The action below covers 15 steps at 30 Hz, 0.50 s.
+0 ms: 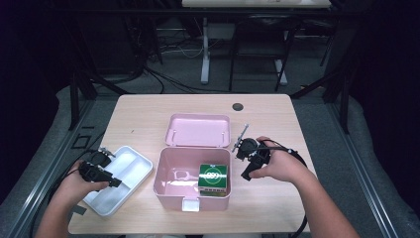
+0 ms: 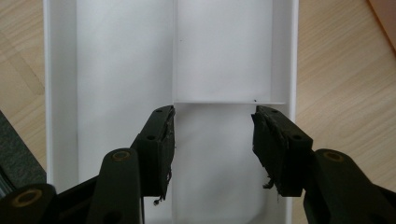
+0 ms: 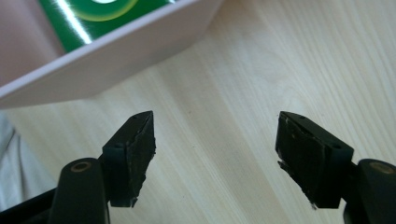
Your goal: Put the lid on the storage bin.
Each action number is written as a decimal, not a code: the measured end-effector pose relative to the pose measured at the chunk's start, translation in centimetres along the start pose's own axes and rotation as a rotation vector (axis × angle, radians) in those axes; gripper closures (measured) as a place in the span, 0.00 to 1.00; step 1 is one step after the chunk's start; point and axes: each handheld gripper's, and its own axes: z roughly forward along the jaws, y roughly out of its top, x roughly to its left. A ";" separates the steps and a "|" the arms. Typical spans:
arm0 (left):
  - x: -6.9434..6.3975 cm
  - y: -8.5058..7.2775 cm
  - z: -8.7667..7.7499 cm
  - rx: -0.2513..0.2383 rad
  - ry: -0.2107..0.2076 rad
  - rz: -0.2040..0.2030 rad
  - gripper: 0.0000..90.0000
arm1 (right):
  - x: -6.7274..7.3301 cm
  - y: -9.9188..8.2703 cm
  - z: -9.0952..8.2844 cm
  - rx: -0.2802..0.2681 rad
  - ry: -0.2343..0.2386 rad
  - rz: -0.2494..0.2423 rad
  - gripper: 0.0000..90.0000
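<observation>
Landmark: the open pink plastic storage box with its hinged lid laid back, at the middle of the pale wooden table.
Green item: a glossy green rectangular carton with a white ring mark lies inside the box, against its right wall; the rest of the box floor is bare.
White tray: a white plastic tray with divided compartments sits on the table just left of the box, set at an angle to it.
Left gripper: poised over the tray, jaws released and gaping with nothing between them.
Right gripper: held just right of the box, beside the carton's wall, jaws spread wide and empty over bare wood.
Risk, right side: I judge a reach for the carton could strike the box rim, since the jaws sit outside the wall and low; that would shove the light box toward the tray.
Risk, left side: a closing pinch on the tray's thin wall might tip or skate it, as nothing steadies it.
Left gripper view adds: the tray's inner divider lies just beyond the fingertips, a detail too small from above.
Right gripper view adds: the carton's corner behind the box wall.
High view adds: both hands' spacing around the box.
</observation>
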 end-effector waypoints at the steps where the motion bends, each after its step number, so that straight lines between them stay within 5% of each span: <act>1: 0.1 0.0 0.0 -0.002 0.002 0.004 0.54 | 0.0 -0.2 0.1 -0.014 0.000 0.028 0.32; 15: 1.0 -0.7 -0.1 -0.026 0.012 -0.036 0.57 | -0.4 -2.7 0.7 -0.155 -0.013 0.221 0.33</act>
